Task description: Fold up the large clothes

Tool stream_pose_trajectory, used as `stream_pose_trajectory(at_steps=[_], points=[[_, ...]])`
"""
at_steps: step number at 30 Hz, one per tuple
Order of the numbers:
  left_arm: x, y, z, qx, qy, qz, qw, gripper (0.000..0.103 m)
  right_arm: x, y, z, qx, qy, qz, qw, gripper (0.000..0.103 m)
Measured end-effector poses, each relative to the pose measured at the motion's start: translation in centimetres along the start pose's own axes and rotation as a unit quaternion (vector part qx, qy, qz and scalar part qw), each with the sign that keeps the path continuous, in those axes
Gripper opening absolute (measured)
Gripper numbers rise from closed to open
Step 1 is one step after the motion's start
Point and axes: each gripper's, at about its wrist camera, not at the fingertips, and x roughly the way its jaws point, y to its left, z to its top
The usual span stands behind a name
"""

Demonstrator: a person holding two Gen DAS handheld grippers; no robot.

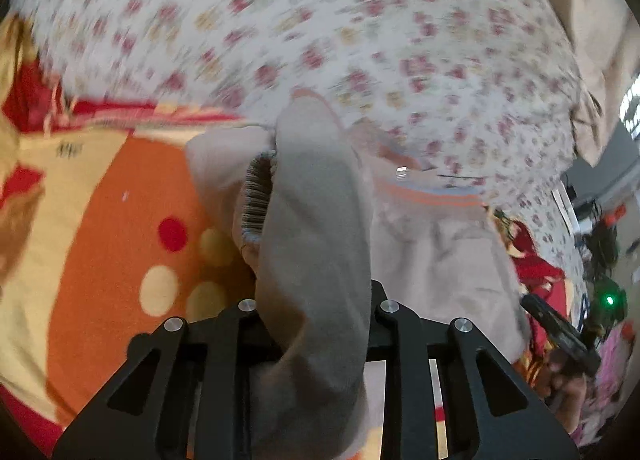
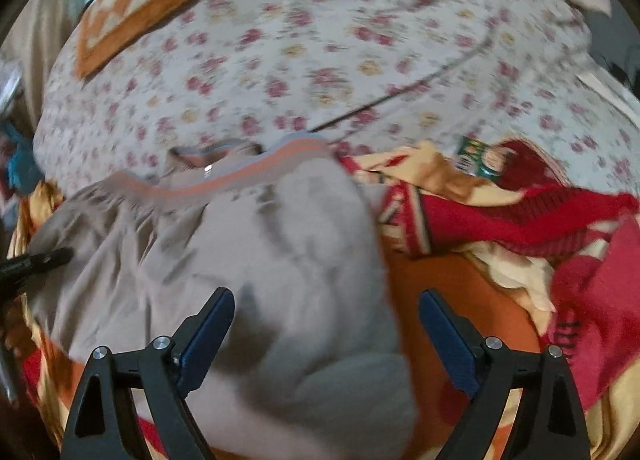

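The large grey fleece garment with a ribbed cuff and an orange-striped band (image 1: 432, 252) lies on an orange, cream and red spotted blanket (image 1: 100, 220) spread over a bed covered by a white sheet printed with small red and yellow flowers (image 1: 280, 28); in the left wrist view a long fold of the grey cloth, seemingly a sleeve, rises from between the black arms of the left hand-held gripper (image 1: 316, 340) and drapes forward, its ribbed cuff showing just left of the fold; the fingers are pressed together on that cloth, pinching it, though the tips themselves are hidden by the fabric; the rest of the garment lies crumpled to the right, its orange-striped band along the far edge, next to the flowered sheet.

In the right wrist view the right hand-held gripper (image 2: 326, 324) is spread wide, its blue-padded fingers (image 2: 208, 336) apart above the near part of the grey garment (image 2: 260, 260), holding nothing; whether the pads touch the cloth cannot be told; to the right of the garment lies a bunched red knitted cloth (image 2: 520, 216) on the blanket (image 2: 452, 300); an orange and cream checked cushion (image 2: 140, 8) sits on the flowered sheet (image 2: 360, 40) at the far left; both views are blurred.
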Motion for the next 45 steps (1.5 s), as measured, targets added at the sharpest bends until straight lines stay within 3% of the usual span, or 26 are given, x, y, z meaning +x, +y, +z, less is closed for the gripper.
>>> stream_pose_trajectory(at_steps=[4,8,13,18,22,24,26,27,33,37,40,45], points=[[-1.3,-6.4,0.9,0.046,-0.003,-0.001,0.9989,0.022,-0.6,-2.7,0.6,0.055,0.005,0.009,0.998,0.093],[-0.4,-13.9,1.1,0.101,0.005,0.002,0.9949,0.021,-1.3,-3.9,0.8,0.073,0.001,0.011,0.997,0.093],[4.6,-21.6,0.0,0.151,0.038,0.018,0.9876,0.021,-1.9,-5.3,0.8,0.083,0.001,0.004,0.997,0.093],[9.7,-25.3,-2.8,0.181,0.079,0.024,0.9800,0.020,-1.8,-7.3,0.8,0.101,0.012,-0.018,0.995,0.093],[11.9,-25.3,-4.0,0.175,0.100,0.007,0.9794,0.022,-2.3,-8.8,1.0,0.128,0.006,-0.013,0.992,0.093],[12.1,-25.4,-4.2,0.173,0.102,-0.013,0.9795,0.035,-2.4,-9.0,1.0,0.134,0.007,-0.005,0.991,0.093],[11.3,-25.6,-4.2,0.166,0.107,-0.054,0.9788,0.059,-2.4,-8.9,0.9,0.135,0.008,-0.002,0.991,0.093],[10.7,-25.7,-4.1,0.164,0.107,-0.070,0.9782,0.062,-2.4,-8.8,0.9,0.135,0.008,-0.001,0.991,0.093],[5.0,-24.8,-3.8,0.176,0.094,-0.107,0.9740,0.063,-3.1,-8.4,0.6,0.139,0.005,0.018,0.990,0.093],[1.4,-21.2,-4.2,0.160,0.064,-0.094,0.9805,0.063,-4.7,-7.6,0.4,0.139,-0.015,0.058,0.989,0.093],[0.0,-18.2,-5.3,0.152,0.039,-0.061,0.9857,0.063,-5.8,-6.6,0.4,0.131,-0.028,0.092,0.987,0.093],[0.4,-16.0,-7.9,0.187,0.033,0.002,0.9819,0.063,-5.9,-4.0,0.1,0.113,-0.016,0.162,0.980,0.093]])
